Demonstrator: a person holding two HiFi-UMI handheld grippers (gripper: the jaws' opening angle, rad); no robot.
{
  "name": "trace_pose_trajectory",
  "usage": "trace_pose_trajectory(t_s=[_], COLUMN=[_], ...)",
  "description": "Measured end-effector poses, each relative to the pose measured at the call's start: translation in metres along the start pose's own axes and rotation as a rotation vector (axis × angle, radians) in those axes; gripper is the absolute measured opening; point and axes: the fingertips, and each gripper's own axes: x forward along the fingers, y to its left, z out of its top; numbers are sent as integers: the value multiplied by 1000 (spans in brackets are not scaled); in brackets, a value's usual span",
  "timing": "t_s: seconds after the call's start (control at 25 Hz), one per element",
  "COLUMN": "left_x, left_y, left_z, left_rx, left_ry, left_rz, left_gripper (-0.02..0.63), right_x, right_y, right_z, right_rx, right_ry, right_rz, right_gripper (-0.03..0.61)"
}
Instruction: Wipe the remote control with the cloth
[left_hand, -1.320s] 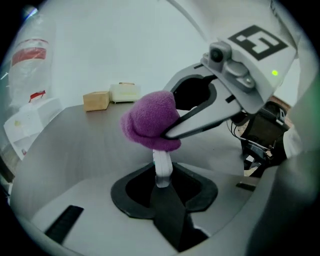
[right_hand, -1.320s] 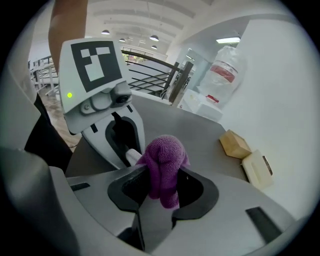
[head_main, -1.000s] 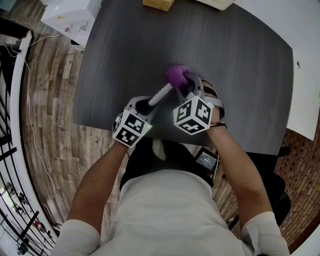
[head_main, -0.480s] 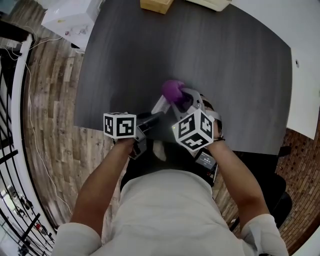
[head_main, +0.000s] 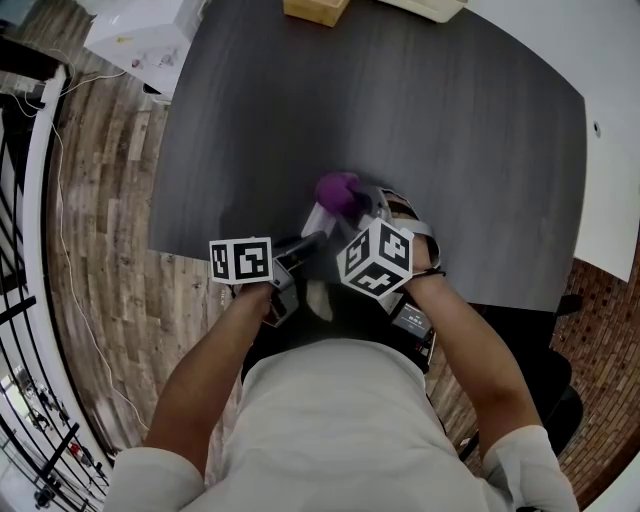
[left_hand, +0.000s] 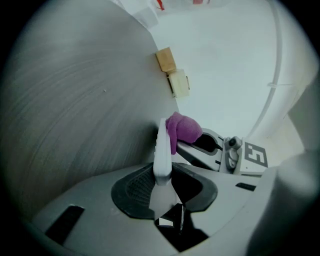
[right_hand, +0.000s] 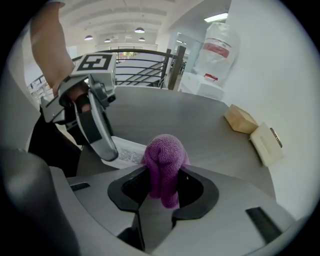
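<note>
A dark grey wood-grain surface (head_main: 430, 100) stands on a plank floor (head_main: 100, 230). Beyond it runs a black railing (right_hand: 167, 67), and round ceiling lamps (right_hand: 139, 30) glow under a white ceiling.

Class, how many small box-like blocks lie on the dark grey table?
2. A tan box-shaped block sits at the far edge of the dark grey table; a cream rectangular block lies right of it. More could be off-frame.

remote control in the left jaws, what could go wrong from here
The left gripper pinches the remote control by one end only, so the cloth pushing on the far end may lever it loose. It is held near the table edge, so a slip could drop it past the edge.
</note>
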Motion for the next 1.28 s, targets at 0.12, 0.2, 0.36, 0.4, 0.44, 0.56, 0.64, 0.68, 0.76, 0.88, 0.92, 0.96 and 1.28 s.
trace_pose_trajectory(t_s=[0.12,0.2,0.36,0.4,0.44,0.56,0.64,0.68,0.76,0.88,0.92,0.96,1.28], left_x=[-1,-1,-1,-1,-1,-1,0,0,-2,-8,-10,-11,-33], left_y=[0,0,0,-1,-1,-1,-2,-4,-6,-10,-10,-8,22], left_z=[-1,-1,-8,-10,-11,-15,-17,-18,-22,-26,-28,-29,-22], left_rx=[-8,-8,1,-2,-5,-11,10,35,125,322,401,488,1127], left_ry=[-2,0,31,34,36,37,45,53,77,108,118,130,151], left_rz=[-9,-12,-10,-11,-12,-17,-25,-27,-9,51,83,125,574], left_gripper=[100,100,100,100,100,100,100,100,108,171,192,206,210], right_x=[7,14,9,2,-4,-11,-3,2,8,11,11,12,18], right_y=[-19,-33,-57,-59,-58,-28,-7,-2,-2,-2,-2,-2,3], right_z=[-15,-28,-39,-33,-23,9,16,16,16,20,21,21,21], right_rx=[11,51,146,171,187,120,45,30,42,58,57,60,104], right_ry=[48,99,129,97,54,-59,-69,-66,-58,-47,-43,-39,-15], right_rz=[-65,-103,-167,-179,-179,-111,-66,-57,-42,2,15,26,98], right_gripper=[137,137,137,137,137,137,137,137,137,137,137,137,137])
